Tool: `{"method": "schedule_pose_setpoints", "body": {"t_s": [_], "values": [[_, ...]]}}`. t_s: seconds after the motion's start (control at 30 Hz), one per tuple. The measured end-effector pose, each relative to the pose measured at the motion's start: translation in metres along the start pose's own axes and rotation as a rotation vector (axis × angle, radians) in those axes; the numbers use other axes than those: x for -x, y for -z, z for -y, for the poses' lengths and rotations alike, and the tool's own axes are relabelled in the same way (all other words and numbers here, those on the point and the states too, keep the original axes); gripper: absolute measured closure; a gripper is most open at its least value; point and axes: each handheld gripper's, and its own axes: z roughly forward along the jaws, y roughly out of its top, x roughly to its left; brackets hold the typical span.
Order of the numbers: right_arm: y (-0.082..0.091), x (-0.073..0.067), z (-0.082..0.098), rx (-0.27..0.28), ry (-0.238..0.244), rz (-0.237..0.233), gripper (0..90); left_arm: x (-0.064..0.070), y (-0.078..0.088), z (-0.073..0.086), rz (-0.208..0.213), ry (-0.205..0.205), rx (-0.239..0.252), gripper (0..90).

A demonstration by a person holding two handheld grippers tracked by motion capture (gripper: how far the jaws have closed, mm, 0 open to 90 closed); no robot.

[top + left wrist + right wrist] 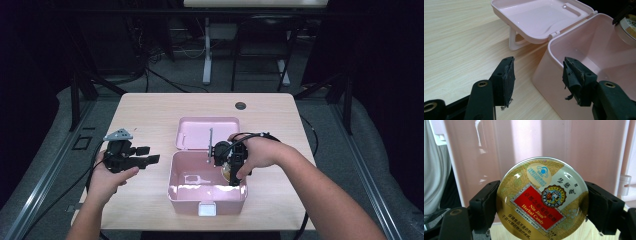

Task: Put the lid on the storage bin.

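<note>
I hold the round candy tin (542, 198) clamped between the jaws of my right gripper (233, 165), pinched at opposite sides of its rim, label facing the camera. In the high view the tin (226, 172) hangs over the right half of the open pink box (175, 186), at or just below its rim. My judgement is that the step in hand is placing the tin into the box; it is not yet set down, as far as I can tell. The next move calls for lowering the tin to the box floor and then letting the jaws part. Room to part them is the concern: the right wall of the box stands close beside the gripper, and the back wall with its hinge lies just behind it, so I should keep toward the middle of the box before releasing. The lid (207, 132) lies folded back flat on the table (145, 110) behind the box, propped on its handle (513, 43), clear of the path. My left gripper (145, 155) holds nothing, its jaws standing apart, near the box's left wall without touching it. That side of the table is open, should steadying the box be needed.
</note>
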Motion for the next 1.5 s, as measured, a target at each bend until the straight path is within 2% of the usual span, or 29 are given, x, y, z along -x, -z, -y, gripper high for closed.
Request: {"method": "schedule_pose_setpoints", "body": {"t_s": [0.13,0.23,0.37,0.43,0.63,0.8,1.03,1.2,1.33,1.5], "values": [[-0.003,-0.001,-0.002,-0.01,0.001,0.011,19.4,0.0,0.0,0.0,0.0,0.0,0.0,42.8],[-0.006,-0.003,-0.004,-0.016,0.017,0.001,19.5,0.0,0.0,0.0,0.0,0.0,0.0,42.8],[-0.009,-0.005,-0.005,0.01,-0.002,-0.031,19.5,0.0,0.0,0.0,0.002,-0.002,0.0,42.8],[-0.012,-0.005,-0.005,-0.005,0.005,-0.025,19.5,0.0,0.0,0.0,0.001,-0.003,-0.002,42.9],[-0.021,-0.003,-0.003,0.003,-0.012,-0.032,19.5,0.0,0.0,0.0,0.002,-0.002,-0.004,42.8],[-0.026,-0.003,-0.004,-0.01,0.005,-0.021,19.5,0.0,0.0,0.0,0.003,-0.004,-0.005,42.9],[-0.036,-0.004,-0.004,-0.004,-0.004,-0.036,19.5,0.0,0.0,0.0,0.002,-0.004,-0.005,42.8],[-0.04,-0.004,-0.005,-0.012,0.008,-0.026,19.5,0.0,0.0,0.0,0.0,-0.002,-0.004,42.8],[-0.041,-0.003,-0.005,-0.018,0.002,-0.022,19.5,0.0,0.0,0.0,0.0,-0.002,-0.003,42.8],[-0.049,-0.003,-0.004,-0.011,-0.013,-0.038,19.5,0.0,0.0,0.0,0.0,-0.002,-0.004,42.8]]}}
